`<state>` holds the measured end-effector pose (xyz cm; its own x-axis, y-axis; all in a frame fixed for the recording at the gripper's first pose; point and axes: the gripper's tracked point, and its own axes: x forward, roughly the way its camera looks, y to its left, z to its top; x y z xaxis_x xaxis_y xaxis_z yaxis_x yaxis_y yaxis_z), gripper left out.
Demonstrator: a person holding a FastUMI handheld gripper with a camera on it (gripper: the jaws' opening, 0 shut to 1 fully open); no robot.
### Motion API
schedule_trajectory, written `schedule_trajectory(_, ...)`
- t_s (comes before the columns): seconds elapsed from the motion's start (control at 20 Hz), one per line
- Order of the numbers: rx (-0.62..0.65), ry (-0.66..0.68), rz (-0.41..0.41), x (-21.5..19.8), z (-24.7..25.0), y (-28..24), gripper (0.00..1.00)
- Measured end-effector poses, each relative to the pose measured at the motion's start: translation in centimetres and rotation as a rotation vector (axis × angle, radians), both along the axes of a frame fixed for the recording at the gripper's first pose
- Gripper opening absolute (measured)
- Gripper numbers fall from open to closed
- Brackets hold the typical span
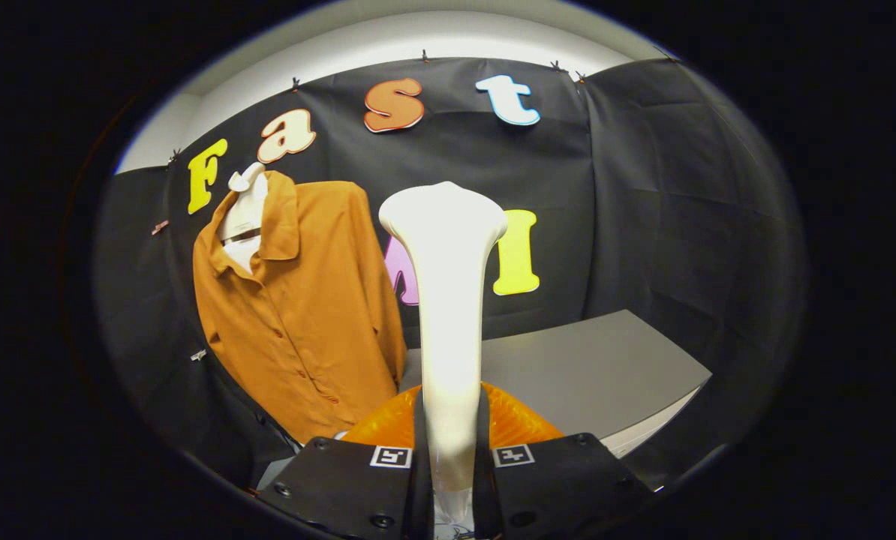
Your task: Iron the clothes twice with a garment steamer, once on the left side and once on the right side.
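White steamer stands clamped between the tongs, its head clear of the rust-orange shirt hanging at ten o'clock. Approach step, I judge; next comes swinging onto one side.

No readable text, brand, number or label stands on anything here. The only sign-like marks are two small square black-and-white coded tags, one on top of each side of the gripper, left and right of the garment steamer handle that both jaws press on; they carry a block pattern, not letters or digits. The orange shirt shows no legible tag or print
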<state>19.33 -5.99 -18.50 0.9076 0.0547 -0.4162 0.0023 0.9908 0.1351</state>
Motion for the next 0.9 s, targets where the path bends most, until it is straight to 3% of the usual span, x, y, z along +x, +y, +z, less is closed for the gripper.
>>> schedule_trajectory(0.45, -0.031, -0.026, 0.089, 1.4, -1.1, 11.1, 0.24)
schedule_trajectory(0.9, -0.047, -0.028, 0.079, 5.1, -5.0, 15.1, 0.24)
